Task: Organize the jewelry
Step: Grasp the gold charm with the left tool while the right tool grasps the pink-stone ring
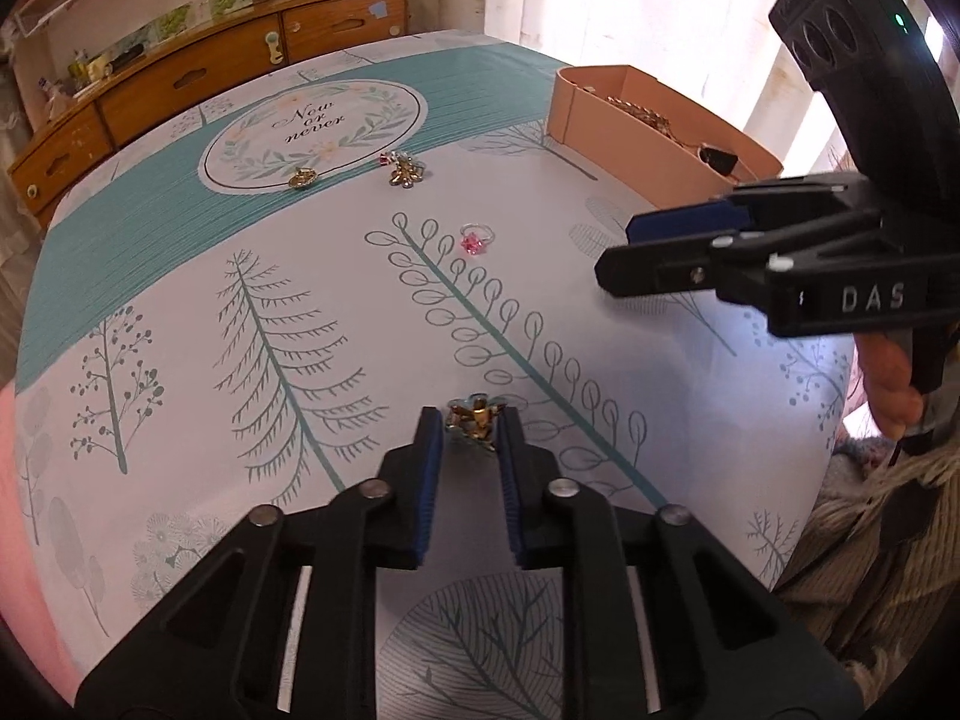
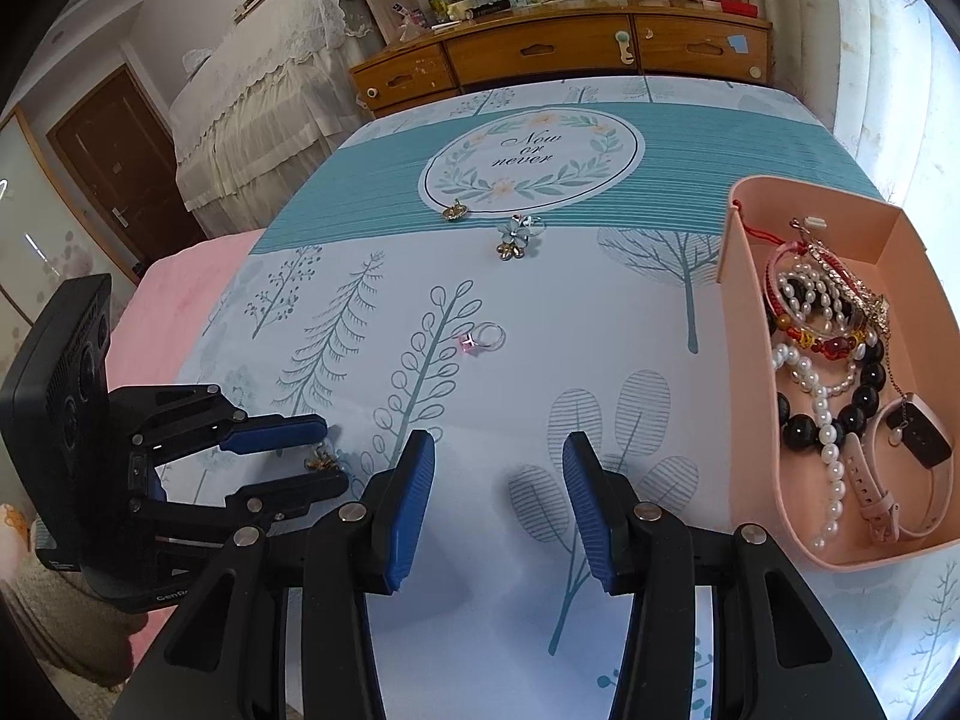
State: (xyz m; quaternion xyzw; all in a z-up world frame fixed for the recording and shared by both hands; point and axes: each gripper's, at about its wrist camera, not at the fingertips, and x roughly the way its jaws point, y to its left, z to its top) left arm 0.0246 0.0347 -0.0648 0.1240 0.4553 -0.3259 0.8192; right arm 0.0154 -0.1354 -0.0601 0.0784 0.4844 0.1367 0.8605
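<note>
My left gripper (image 1: 471,423) has its blue pads on both sides of a small gold brooch (image 1: 474,420) lying on the tablecloth; the jaws stand narrowly apart, and I cannot tell if they press it. It also shows in the right wrist view (image 2: 327,457), with the brooch (image 2: 321,459) between its tips. My right gripper (image 2: 498,450) is open and empty above the cloth. A pink-stone ring (image 1: 476,239) (image 2: 485,338) lies mid-table. A flower brooch (image 1: 405,170) (image 2: 517,235) and a gold piece (image 1: 302,177) (image 2: 456,211) lie farther back.
A pink tray (image 2: 750,324) at the right holds pearl strands, bead bracelets and a pink watch; it also shows in the left wrist view (image 1: 606,120). A wooden drawer cabinet (image 2: 540,54) stands behind the table. A pink cloth (image 2: 180,294) lies at the left edge.
</note>
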